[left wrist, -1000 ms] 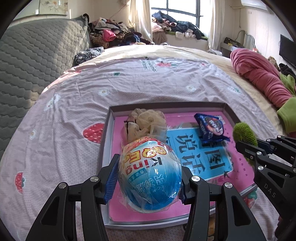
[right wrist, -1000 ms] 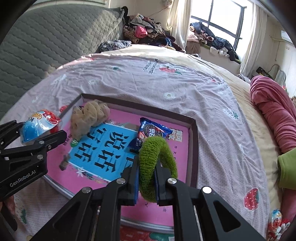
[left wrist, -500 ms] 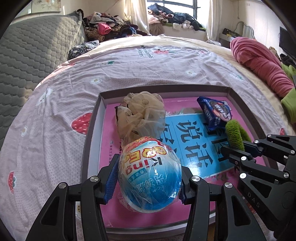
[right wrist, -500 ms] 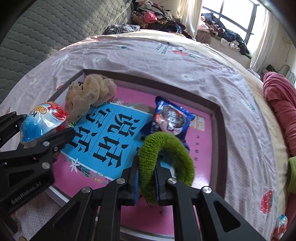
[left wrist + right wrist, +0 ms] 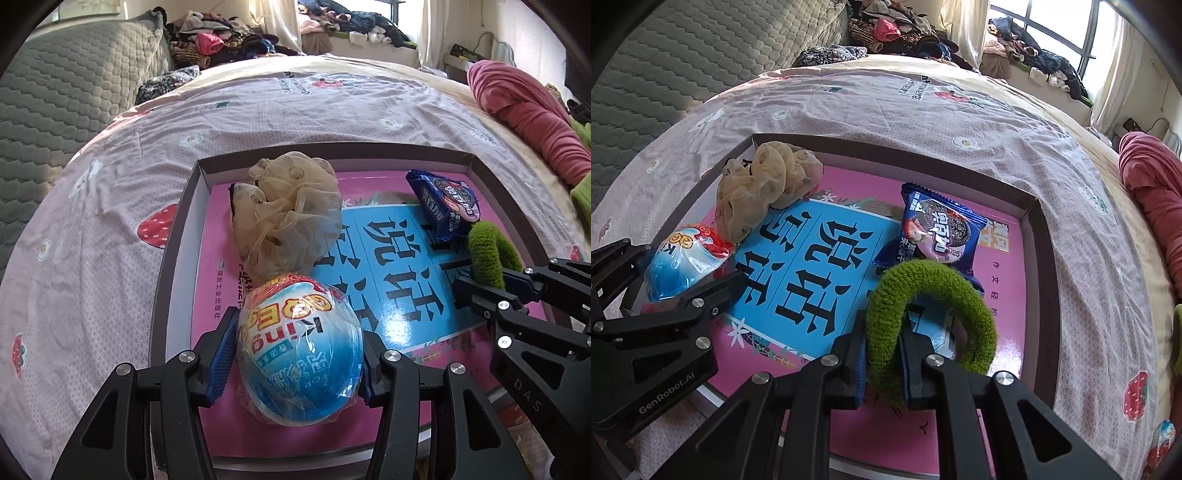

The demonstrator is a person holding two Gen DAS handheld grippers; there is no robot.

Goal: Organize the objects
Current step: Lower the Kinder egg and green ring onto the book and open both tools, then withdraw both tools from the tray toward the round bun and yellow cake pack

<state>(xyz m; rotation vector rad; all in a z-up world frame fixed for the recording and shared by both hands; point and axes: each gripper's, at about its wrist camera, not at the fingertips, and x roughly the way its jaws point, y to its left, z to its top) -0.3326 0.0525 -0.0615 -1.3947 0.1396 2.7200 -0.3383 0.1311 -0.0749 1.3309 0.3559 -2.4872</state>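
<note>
1. The left claw (image 5: 297, 363) is clamped on a blue and red toy egg (image 5: 299, 354); the egg hangs low over the near left corner of the box lid (image 5: 173, 258).
2. The right claw (image 5: 882, 363) is squeezed on a fuzzy green hair band (image 5: 923, 317); its jaws have just been opening a tiny bit, with the band between the pads.
3. Just past the green band lies a blue cookie pack (image 5: 940, 234).
4. Just past the egg sits a tan scrunchie (image 5: 286, 218).
5. The lid rests on a bed (image 5: 110, 221) with a strawberry sheet.
</note>
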